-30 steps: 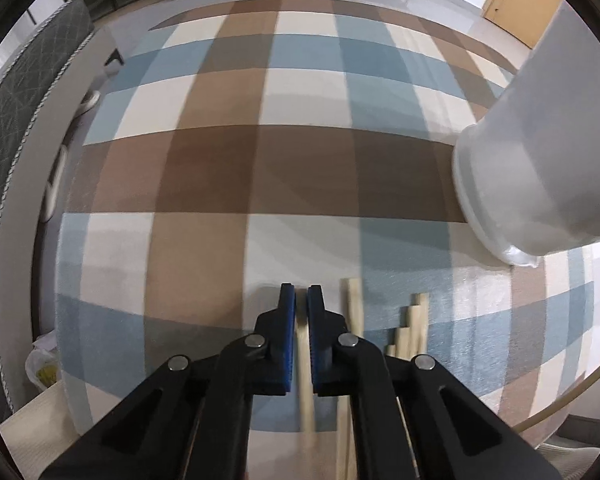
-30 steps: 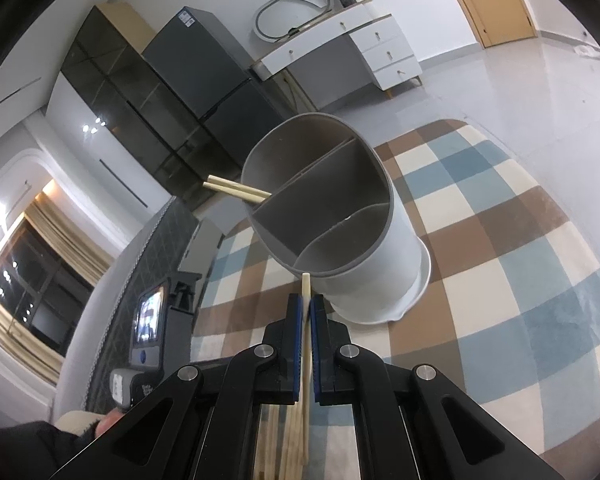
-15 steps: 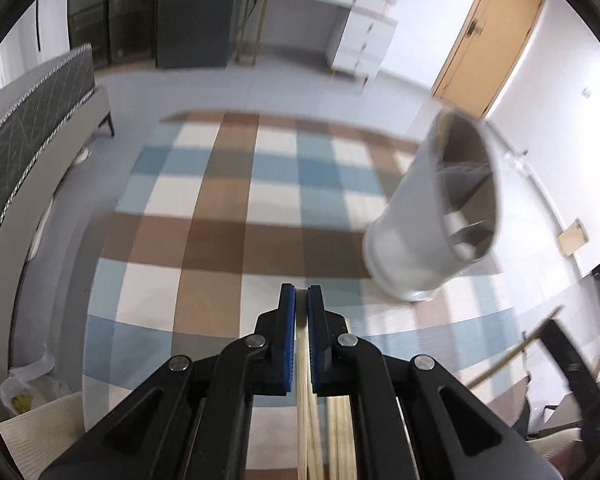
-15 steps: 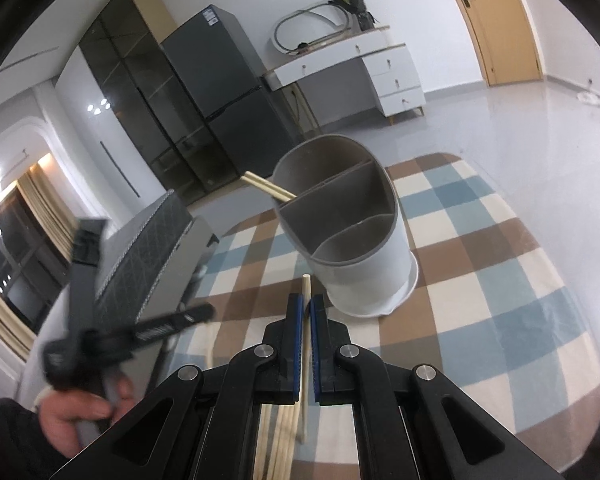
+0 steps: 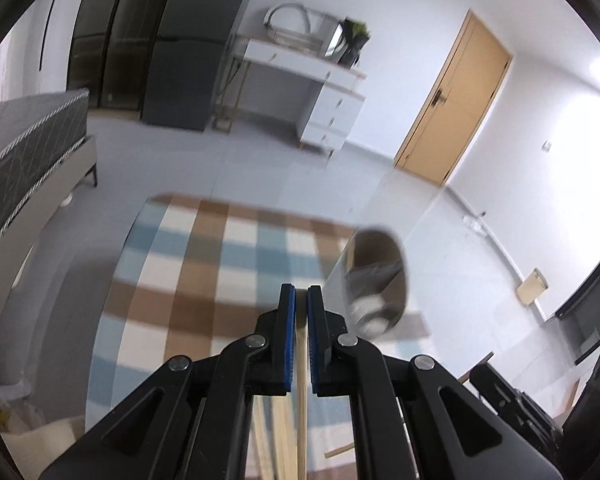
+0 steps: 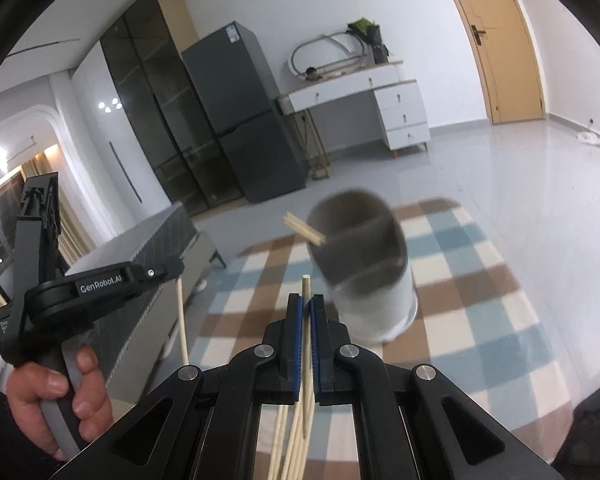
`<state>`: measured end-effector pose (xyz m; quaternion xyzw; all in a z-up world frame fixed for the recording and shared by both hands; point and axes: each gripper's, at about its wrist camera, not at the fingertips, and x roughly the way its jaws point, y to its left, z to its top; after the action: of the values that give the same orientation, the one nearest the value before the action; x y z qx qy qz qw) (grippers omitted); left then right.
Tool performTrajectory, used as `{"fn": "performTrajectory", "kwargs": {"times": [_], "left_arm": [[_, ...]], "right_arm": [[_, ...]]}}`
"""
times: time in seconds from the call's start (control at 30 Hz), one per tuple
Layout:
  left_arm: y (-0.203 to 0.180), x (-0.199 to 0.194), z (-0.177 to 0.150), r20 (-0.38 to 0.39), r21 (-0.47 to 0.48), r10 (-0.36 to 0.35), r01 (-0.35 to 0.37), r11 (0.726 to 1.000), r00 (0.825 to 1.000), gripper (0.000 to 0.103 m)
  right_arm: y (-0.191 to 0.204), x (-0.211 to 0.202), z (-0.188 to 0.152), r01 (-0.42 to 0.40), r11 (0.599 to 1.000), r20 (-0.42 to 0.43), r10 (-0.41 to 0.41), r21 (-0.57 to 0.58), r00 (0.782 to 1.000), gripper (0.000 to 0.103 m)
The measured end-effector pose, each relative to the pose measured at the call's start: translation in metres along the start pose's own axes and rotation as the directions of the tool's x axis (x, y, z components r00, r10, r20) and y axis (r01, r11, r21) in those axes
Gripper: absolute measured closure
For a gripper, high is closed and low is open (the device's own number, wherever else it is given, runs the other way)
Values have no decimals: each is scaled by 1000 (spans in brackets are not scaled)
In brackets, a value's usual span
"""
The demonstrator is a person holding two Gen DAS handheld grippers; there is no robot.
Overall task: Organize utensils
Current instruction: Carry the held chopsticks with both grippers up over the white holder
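My left gripper [image 5: 301, 293] is shut on one wooden chopstick [image 5: 301, 360], which runs back between the blue pads. It hangs above the plaid-covered table [image 5: 204, 264]. The white utensil holder [image 5: 374, 280] with grey dividers stands just right of the fingertips, blurred. My right gripper [image 6: 305, 301] is shut on another chopstick [image 6: 306, 284], whose tip sticks out ahead of the jaws. Beyond it is the holder [image 6: 364, 272], with two chopstick ends [image 6: 302, 230] poking from its left compartment. In the right wrist view a hand holds the left gripper [image 6: 172, 270], its chopstick [image 6: 182, 320] hanging down.
Several loose chopsticks [image 6: 292, 440] lie on the cloth below the grippers. A grey padded sofa [image 5: 28, 152] flanks the table's left edge. Across the tiled floor are a dark fridge [image 6: 240, 120], a white desk [image 6: 360, 92] and a wooden door [image 5: 456, 104].
Both grippers have risen from the table, each with its chopstick. The left one tilted up from the cloth toward the room. The holder now sits lower and farther off in both views.
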<state>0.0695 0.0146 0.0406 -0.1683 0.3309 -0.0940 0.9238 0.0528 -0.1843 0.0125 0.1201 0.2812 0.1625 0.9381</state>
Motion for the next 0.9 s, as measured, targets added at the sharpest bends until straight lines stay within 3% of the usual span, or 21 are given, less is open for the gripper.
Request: {"fn": "performTrajectory", "kwargs": {"times": [0.2,0.5,0.7,0.9], "left_arm": [[-36,0,50,119,61,-64,57,997,991,102],[-81,47,115,278,193,-123,70,979,953,102],[-82,95,122,294,238,-132,61,969,947,102],[-76,125,115,282,260,-121,45,964,952,102]], "right_arm": [[-4,-12,64,-11,999,73,13,-38,997,100],[-26,13,153,-22,999,165,27,-28,986,100],[-42,52,176,-29,999,188,34,-29,982,100],[-54,84,173,-38,999,176,44,-37,983,100]]}}
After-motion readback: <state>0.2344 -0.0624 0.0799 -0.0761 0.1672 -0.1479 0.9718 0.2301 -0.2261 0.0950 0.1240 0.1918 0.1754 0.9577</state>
